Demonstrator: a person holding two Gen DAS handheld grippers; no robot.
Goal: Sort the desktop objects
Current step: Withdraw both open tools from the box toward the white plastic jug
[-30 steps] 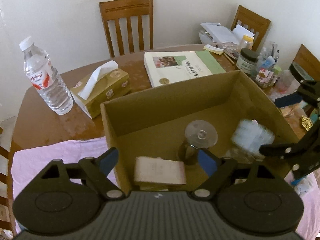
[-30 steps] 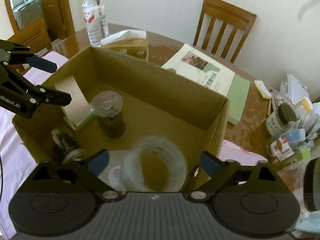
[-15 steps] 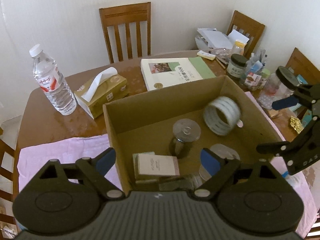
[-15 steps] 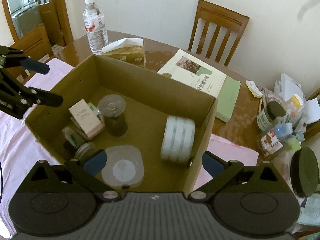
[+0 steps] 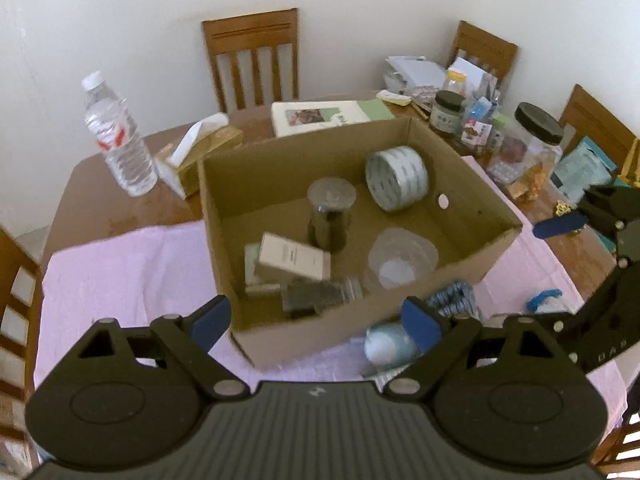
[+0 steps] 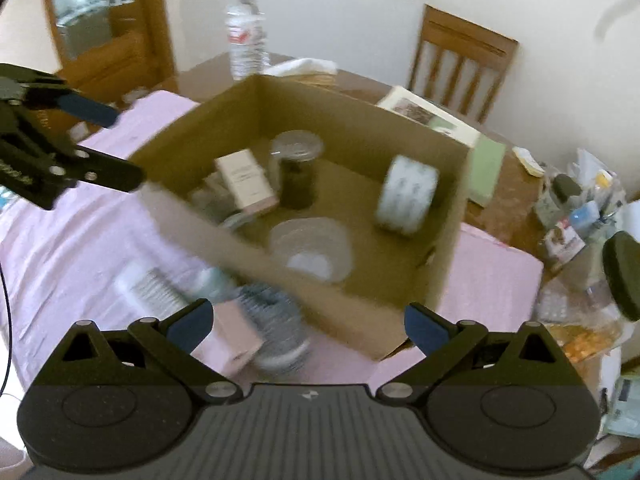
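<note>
An open cardboard box point(image 5: 472, 196) point(image 6: 360, 112) stands on a pink cloth point(image 5: 120, 268). Inside lie a roll of tape point(image 5: 396, 178) point(image 6: 408, 196), a dark jar with a clear lid point(image 5: 330, 212) point(image 6: 296, 168), a small beige carton point(image 5: 292, 258) point(image 6: 246, 180) and a clear plastic container point(image 5: 402, 260) point(image 6: 312, 248). My left gripper point(image 5: 316, 320) is open and empty, above the box's near wall. My right gripper point(image 6: 306, 322) is open and empty, above blurred items point(image 6: 276, 320) on the cloth in front of the box.
A water bottle point(image 5: 118, 140), tissue box point(image 5: 200, 148) and book point(image 5: 320, 116) stand behind the box. Jars and clutter point(image 5: 500, 136) crowd the table's right side. Wooden chairs point(image 5: 252, 56) ring the table.
Both grippers have pulled back and up from the box. The tape roll fell into the box and now lies against its far right wall. Items in front of the box have come into view.
</note>
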